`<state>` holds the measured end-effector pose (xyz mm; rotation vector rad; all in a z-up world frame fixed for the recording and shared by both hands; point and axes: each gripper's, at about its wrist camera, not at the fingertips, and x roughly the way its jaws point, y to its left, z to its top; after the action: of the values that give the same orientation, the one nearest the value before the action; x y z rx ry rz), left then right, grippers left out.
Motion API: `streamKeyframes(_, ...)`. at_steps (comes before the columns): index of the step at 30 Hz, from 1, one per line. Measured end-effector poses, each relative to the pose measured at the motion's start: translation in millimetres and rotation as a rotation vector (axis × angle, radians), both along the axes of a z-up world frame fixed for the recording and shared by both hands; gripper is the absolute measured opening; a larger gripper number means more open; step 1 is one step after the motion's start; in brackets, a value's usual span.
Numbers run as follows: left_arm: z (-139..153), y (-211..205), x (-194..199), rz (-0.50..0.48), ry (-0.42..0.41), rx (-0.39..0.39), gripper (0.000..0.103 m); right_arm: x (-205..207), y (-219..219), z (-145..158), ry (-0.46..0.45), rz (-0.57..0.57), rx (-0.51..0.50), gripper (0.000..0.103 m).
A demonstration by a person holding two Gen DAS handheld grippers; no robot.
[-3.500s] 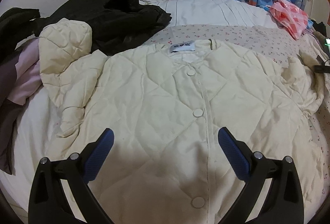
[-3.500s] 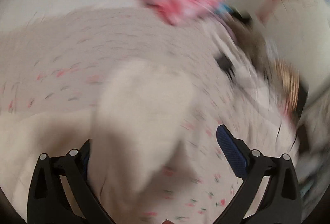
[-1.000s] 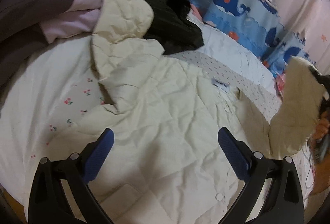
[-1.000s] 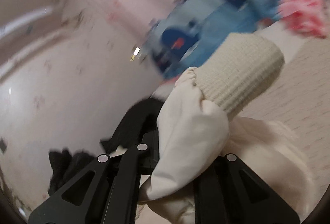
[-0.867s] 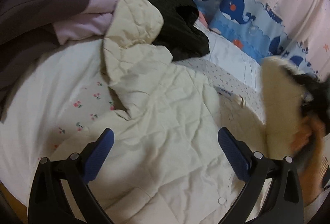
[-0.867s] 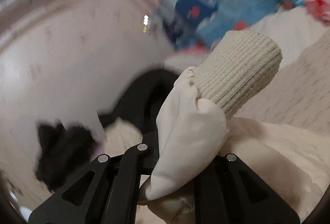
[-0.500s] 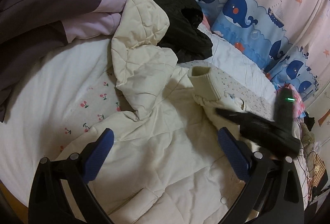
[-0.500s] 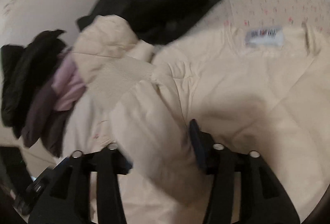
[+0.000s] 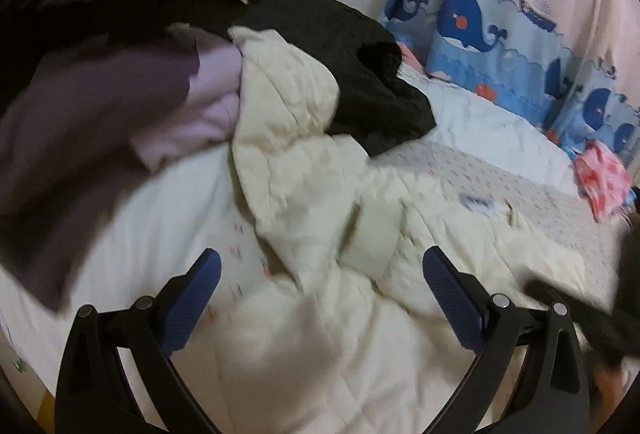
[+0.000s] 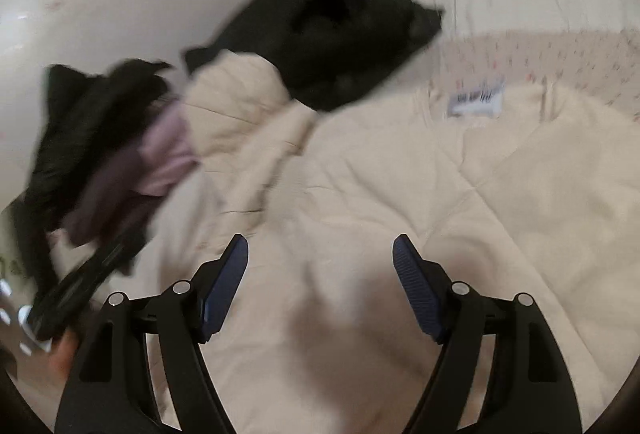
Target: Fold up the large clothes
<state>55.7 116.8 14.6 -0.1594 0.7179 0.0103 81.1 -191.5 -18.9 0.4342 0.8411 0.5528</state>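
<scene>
A cream quilted jacket (image 9: 320, 334) lies front up on the bed; it also shows in the right wrist view (image 10: 460, 214). One sleeve lies folded across its chest, its ribbed cuff (image 9: 374, 234) just ahead of my left gripper (image 9: 320, 294), which is open and empty above the jacket. The other sleeve (image 9: 280, 122) runs up onto the clothes pile. My right gripper (image 10: 320, 274) is open and empty over the jacket's body, below the collar label (image 10: 474, 102). The right gripper's body shows blurred in the left wrist view (image 9: 592, 322).
A pile of black (image 9: 340, 66), purple and pink (image 9: 132, 122) clothes lies at the far left of the bed. A floral sheet (image 9: 500, 178) covers the bed. A whale-print curtain (image 9: 500, 46) hangs behind. A pink-red cloth (image 9: 604, 182) lies at the right.
My right gripper carried the right sleeve over the jacket's chest, opened and let it go. It has drawn back to the right. My left gripper swung left toward the other sleeve.
</scene>
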Motion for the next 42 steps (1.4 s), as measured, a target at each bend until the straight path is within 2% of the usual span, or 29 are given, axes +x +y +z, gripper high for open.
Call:
streamKeyframes(2, 4.0, 2.5, 25.1, 0.044, -0.002, 0.048, 0.097, -24.4, -19.5, -2.5, -0.002, -0.013, 0.044, 0.076)
streamKeyframes(5, 6.1, -3.2, 75.7, 0.075, 0.005, 0.167, 0.097, -39.9, -36.3, -8.3, 0.007, -0.036, 0.099, 0.076)
streamKeyframes(6, 7.1, -8.0, 93.0, 0.073, -0.002, 0.216, 0.097, -42.5, -43.0, -10.2, -0.001, -0.05, 0.115, 0.076)
streamKeyframes(8, 5.2, -13.7, 120.0, 0.062, 0.017, 0.252, 0.097, -50.2, -58.1, -15.4, -0.003, -0.076, 0.158, 0.076)
streamKeyframes(11, 4.7, -12.6, 149.1, 0.076, 0.022, 0.222, 0.097, -52.8, -73.3, -30.1, 0.001, -0.113, 0.239, 0.076)
streamKeyframes(13, 4.0, -15.7, 160.2, 0.069, 0.009, 0.217, 0.097, -49.1, -74.5, -41.4, 0.027, -0.12, 0.25, 0.076)
streamKeyframes(16, -1.7, -22.4, 173.9, 0.035, 0.036, 0.189, 0.097, -46.1, -74.7, -49.8, 0.051, -0.121, 0.251, 0.076)
streamKeyframes(20, -10.3, -10.8, 191.7, 0.127, 0.056, 0.188, 0.097, -47.1, -76.4, -52.3, 0.051, -0.114, 0.243, 0.076)
streamKeyframes(21, -10.9, -5.3, 196.8, 0.153, 0.057, 0.166, 0.097, -46.8, -75.9, -53.9, 0.053, -0.113, 0.241, 0.076)
streamKeyframes(26, -13.5, -4.6, 218.8, 0.177, 0.098, 0.132, 0.097, -45.6, -71.8, -56.8, 0.046, -0.115, 0.242, 0.076)
streamKeyframes(27, -11.7, -5.3, 217.7, 0.18, 0.088, 0.121, 0.092, -46.1, -72.1, -55.7, 0.04, -0.115, 0.244, 0.076)
streamKeyframes(29, -9.7, -3.1, 213.0, 0.183, 0.042, 0.097, 0.073, -46.5, -73.0, -54.8, 0.033, -0.12, 0.239, 0.076)
streamKeyframes(30, -11.1, 1.1, 213.2, 0.185, 0.038, 0.079, 0.043, -46.6, -72.9, -53.9, 0.031, -0.122, 0.237, 0.076)
streamKeyframes(31, -13.3, 7.3, 214.4, 0.159, 0.045, 0.022, 0.026, -46.9, -73.4, -53.4, 0.028, -0.126, 0.234, 0.076)
streamKeyframes(32, -16.2, 18.5, 215.0, 0.14, 0.056, -0.068, 0.024, -47.6, -74.0, -52.2, 0.021, -0.132, 0.23, 0.076)
streamKeyframes(34, -13.4, 29.0, 209.5, 0.136, 0.026, -0.106, 0.019, -48.6, -76.4, -49.4, 0.008, -0.139, 0.228, 0.076)
streamKeyframes(38, 7.2, 38.8, 185.4, 0.02, -0.098, -0.203, 0.017, -48.7, -81.4, -48.3, 0.005, -0.152, 0.246, 0.076)
streamKeyframes(42, 20.9, 44.1, 175.3, -0.083, -0.122, -0.297, 0.017, -48.9, -87.2, -48.2, 0.005, -0.165, 0.266, 0.076)
